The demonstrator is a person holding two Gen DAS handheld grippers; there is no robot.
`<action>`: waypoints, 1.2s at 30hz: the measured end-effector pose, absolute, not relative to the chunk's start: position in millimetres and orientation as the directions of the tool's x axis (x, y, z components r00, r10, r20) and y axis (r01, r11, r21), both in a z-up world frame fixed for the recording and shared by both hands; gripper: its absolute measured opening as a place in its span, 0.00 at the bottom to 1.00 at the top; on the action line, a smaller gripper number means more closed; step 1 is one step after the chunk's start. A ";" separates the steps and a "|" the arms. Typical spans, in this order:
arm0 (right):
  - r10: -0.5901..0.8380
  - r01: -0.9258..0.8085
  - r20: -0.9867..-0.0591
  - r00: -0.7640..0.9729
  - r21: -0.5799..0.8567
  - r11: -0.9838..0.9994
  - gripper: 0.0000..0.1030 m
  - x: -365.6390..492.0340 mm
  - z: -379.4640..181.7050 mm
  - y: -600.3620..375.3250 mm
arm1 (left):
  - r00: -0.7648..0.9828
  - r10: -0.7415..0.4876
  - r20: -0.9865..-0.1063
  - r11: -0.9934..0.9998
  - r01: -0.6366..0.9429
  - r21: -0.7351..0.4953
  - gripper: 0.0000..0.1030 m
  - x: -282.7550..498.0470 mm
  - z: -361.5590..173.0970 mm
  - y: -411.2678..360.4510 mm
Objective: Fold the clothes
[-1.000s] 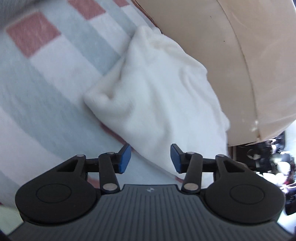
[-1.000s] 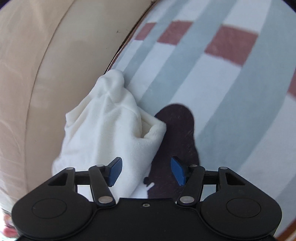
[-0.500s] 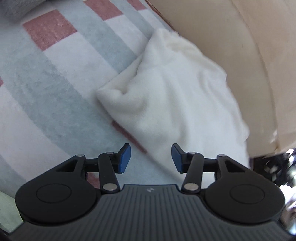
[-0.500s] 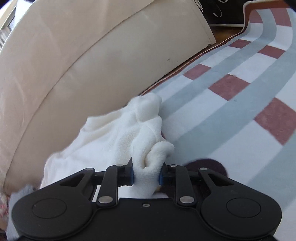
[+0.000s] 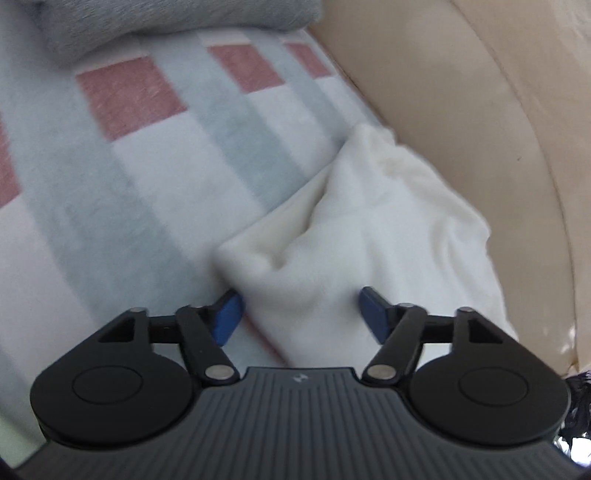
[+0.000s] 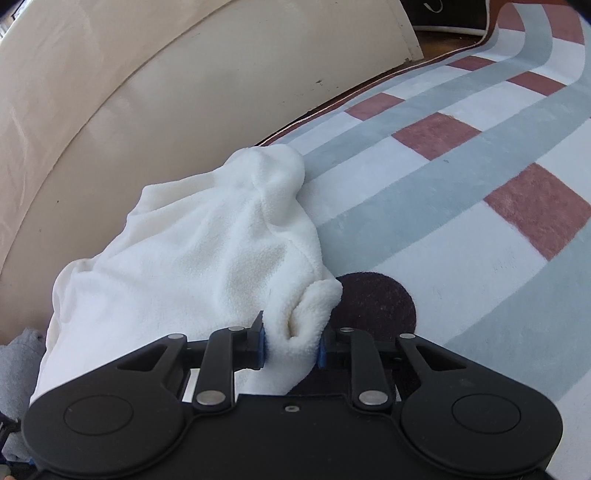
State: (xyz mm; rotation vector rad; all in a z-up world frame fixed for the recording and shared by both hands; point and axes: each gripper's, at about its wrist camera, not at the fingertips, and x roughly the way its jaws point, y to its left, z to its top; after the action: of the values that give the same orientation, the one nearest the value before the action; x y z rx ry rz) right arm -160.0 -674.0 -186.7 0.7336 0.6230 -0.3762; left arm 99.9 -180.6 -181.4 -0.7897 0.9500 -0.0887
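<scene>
A white fleece garment [image 5: 369, 236] lies bunched on the striped rug beside the beige sofa. In the left wrist view my left gripper [image 5: 301, 314] is open, its blue pads standing on either side of the garment's near corner. In the right wrist view the same white fleece garment [image 6: 192, 258] rises from the rug, and my right gripper [image 6: 291, 341] is shut on a rolled edge of it, which bulges out between the pads.
The rug [image 6: 461, 236] has grey, white and red-brown blocks, with a dark round patch [image 6: 373, 302] just past the right gripper. The beige sofa [image 6: 147, 92] borders the garment. A grey fabric pile [image 5: 166, 26] lies at the rug's far end; another grey cloth [image 6: 16, 365] sits far left.
My right gripper went from open to shut on the garment's edge and lifted it. My left gripper moved forward until its open pads straddle the garment's corner.
</scene>
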 end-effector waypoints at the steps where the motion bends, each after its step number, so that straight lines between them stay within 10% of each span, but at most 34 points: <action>1: -0.101 0.523 -0.643 0.759 0.511 0.683 0.27 -160.2 -187.3 -675.0 | 0.603 -0.390 -0.696 0.725 -0.265 -0.636 0.72 102.5 -180.3 -183.3; 8: -0.055 0.521 -0.628 0.776 0.589 0.618 0.43 -156.8 -189.3 -685.5 | 0.600 -0.361 -0.714 0.780 -0.225 -0.584 0.93 126.6 -178.5 -211.9; 10: -0.076 0.508 -0.608 0.790 0.581 0.636 0.51 -151.7 -191.1 -681.0 | 0.600 -0.395 -0.696 0.790 -0.164 -0.591 0.61 128.7 -179.4 -216.7; 11: -0.087 0.502 -0.598 0.797 0.576 0.645 0.51 -149.1 -192.0 -678.7 | 0.584 -0.432 -0.687 0.780 -0.140 -0.610 0.28 130.5 -181.8 -217.2; 13: -0.088 0.493 -0.585 0.806 0.582 0.647 0.26 -143.0 -191.7 -675.7 | 0.591 -0.420 -0.689 0.804 -0.109 -0.584 0.27 132.6 -178.8 -219.5; 26: -0.021 0.374 -0.444 0.896 0.727 0.576 0.22 -223.4 -93.0 -670.5 | 0.765 -0.381 -0.519 0.884 0.136 -0.448 0.22 62.1 -50.0 -201.6; 33: -0.012 0.589 -0.717 0.697 0.564 0.578 0.22 -275.5 -142.6 -642.3 | 0.519 -0.352 -0.779 0.922 0.048 -0.385 0.22 -5.4 -124.6 -170.5; 36: -0.013 0.553 -0.689 0.725 0.571 0.606 0.22 -277.6 -125.1 -640.6 | 0.503 -0.358 -0.787 0.924 0.069 -0.377 0.22 -15.4 -120.7 -165.5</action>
State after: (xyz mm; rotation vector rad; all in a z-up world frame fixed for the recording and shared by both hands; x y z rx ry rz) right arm -277.6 -640.6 -125.1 0.8683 0.6984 -0.3603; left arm -15.4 -165.5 -120.7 -0.3155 1.0151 -0.2632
